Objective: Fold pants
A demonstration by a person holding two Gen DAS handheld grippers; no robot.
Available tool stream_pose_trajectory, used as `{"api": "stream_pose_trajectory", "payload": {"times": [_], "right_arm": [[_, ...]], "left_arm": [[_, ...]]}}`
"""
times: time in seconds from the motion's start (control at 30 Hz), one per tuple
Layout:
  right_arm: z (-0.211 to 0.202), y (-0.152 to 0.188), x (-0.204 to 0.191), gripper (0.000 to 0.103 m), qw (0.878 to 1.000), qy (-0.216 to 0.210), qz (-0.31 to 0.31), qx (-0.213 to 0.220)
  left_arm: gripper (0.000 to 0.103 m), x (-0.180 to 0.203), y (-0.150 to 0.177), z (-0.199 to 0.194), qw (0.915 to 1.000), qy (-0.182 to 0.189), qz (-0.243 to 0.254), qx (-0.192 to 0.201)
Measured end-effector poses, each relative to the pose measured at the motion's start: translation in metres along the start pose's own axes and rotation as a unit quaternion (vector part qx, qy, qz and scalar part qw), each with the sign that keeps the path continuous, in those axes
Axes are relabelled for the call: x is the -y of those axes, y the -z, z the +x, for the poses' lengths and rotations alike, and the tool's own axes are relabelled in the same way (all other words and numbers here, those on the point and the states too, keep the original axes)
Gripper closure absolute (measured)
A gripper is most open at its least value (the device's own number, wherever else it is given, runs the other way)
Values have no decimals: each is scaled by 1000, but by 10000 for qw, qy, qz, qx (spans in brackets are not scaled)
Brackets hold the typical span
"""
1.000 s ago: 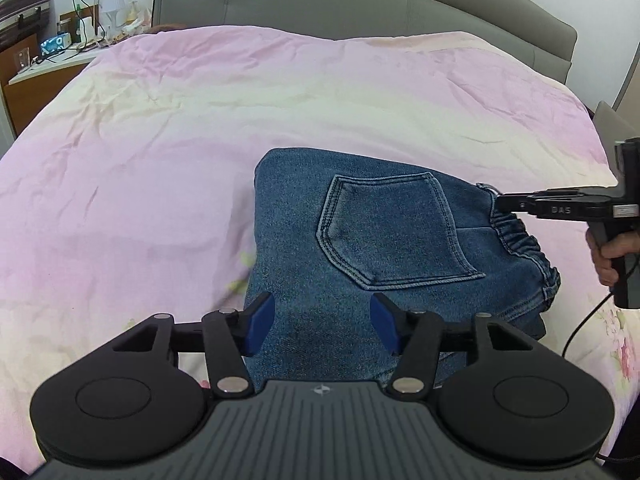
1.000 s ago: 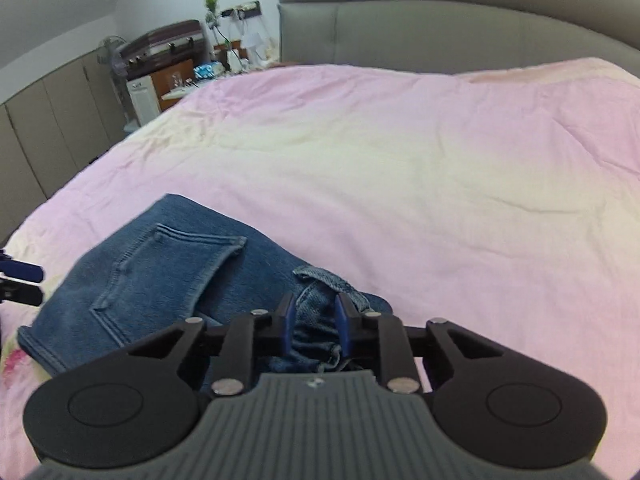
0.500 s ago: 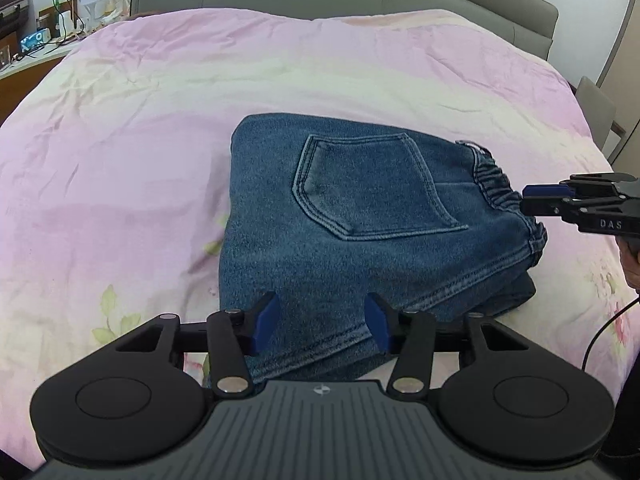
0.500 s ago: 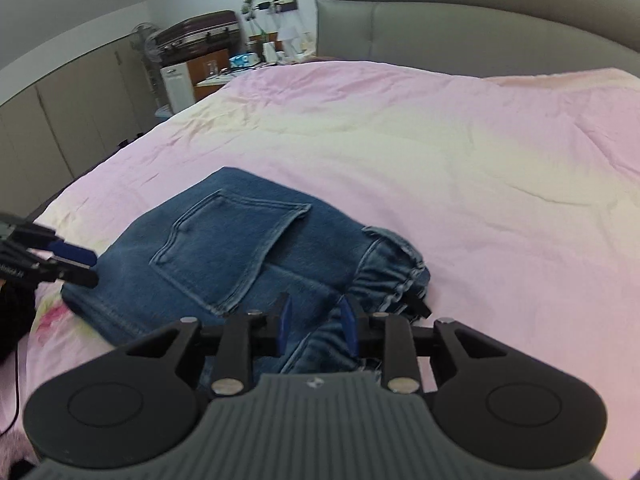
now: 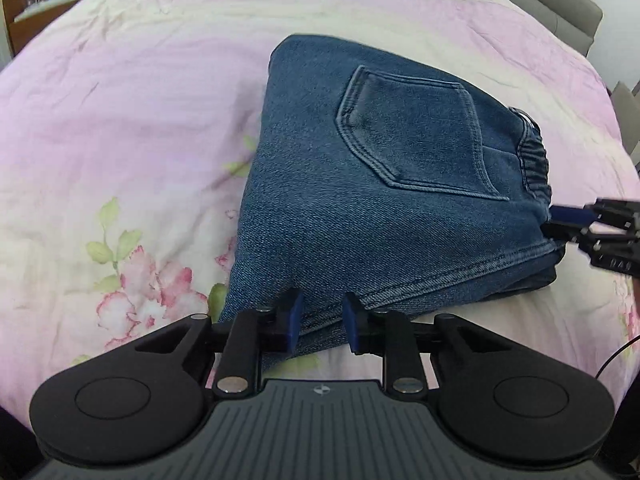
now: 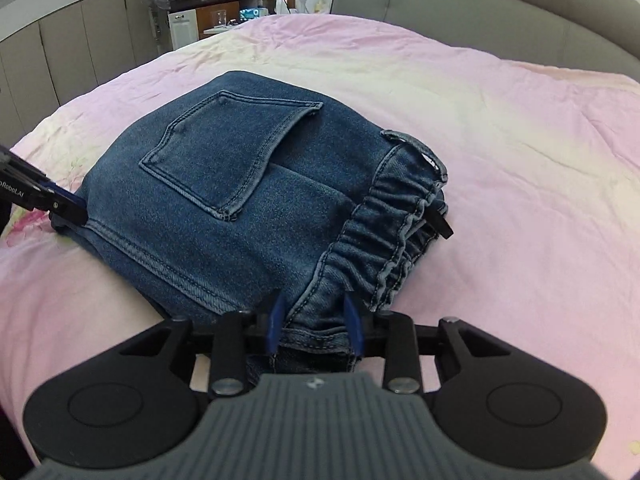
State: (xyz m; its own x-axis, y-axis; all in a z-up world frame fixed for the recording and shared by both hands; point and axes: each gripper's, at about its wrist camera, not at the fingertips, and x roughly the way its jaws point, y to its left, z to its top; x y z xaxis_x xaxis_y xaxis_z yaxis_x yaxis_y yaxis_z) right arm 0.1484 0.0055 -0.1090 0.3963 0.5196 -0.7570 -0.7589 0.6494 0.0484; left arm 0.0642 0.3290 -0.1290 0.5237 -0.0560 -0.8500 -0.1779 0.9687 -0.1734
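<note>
The blue denim pants (image 5: 372,200) lie folded into a compact stack on the pink bedspread, back pocket up; they also show in the right wrist view (image 6: 256,200). My left gripper (image 5: 320,322) is open, its blue fingertips straddling the near folded corner of the stack. My right gripper (image 6: 314,326) is open with the elastic waistband end between its fingertips. The right gripper shows at the right edge of the left wrist view (image 5: 560,220), at the waistband corner. The left gripper shows at the left edge of the right wrist view (image 6: 64,208), at the far corner.
The pink floral bedspread (image 5: 120,140) covers the whole bed. A grey padded headboard (image 6: 480,4) runs along the far side. A nightstand with small items (image 6: 240,16), a fan and cabinets stand beyond the bed's left side.
Both grippers have closed in on the folded pants from opposite ends. The left now straddles the near corner and the right holds the waistband end between wider-spread fingertips.
</note>
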Motion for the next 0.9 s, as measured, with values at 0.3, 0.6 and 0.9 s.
{"api": "stream_pose_trajectory", "payload": {"times": [0.3, 0.6, 0.9], "right_arm": [[-103, -38, 2, 31, 9974, 32, 468, 547], [-243, -24, -32, 5, 9863, 82, 513, 1564], [-316, 45, -75, 5, 9748, 626, 183, 2132]], "left_arm": [[53, 62, -9, -103, 9933, -494, 312, 1001], [25, 157, 17, -217, 9615, -1037, 356, 2519], [2, 239, 64, -231, 9406, -1621, 583, 2927]]}}
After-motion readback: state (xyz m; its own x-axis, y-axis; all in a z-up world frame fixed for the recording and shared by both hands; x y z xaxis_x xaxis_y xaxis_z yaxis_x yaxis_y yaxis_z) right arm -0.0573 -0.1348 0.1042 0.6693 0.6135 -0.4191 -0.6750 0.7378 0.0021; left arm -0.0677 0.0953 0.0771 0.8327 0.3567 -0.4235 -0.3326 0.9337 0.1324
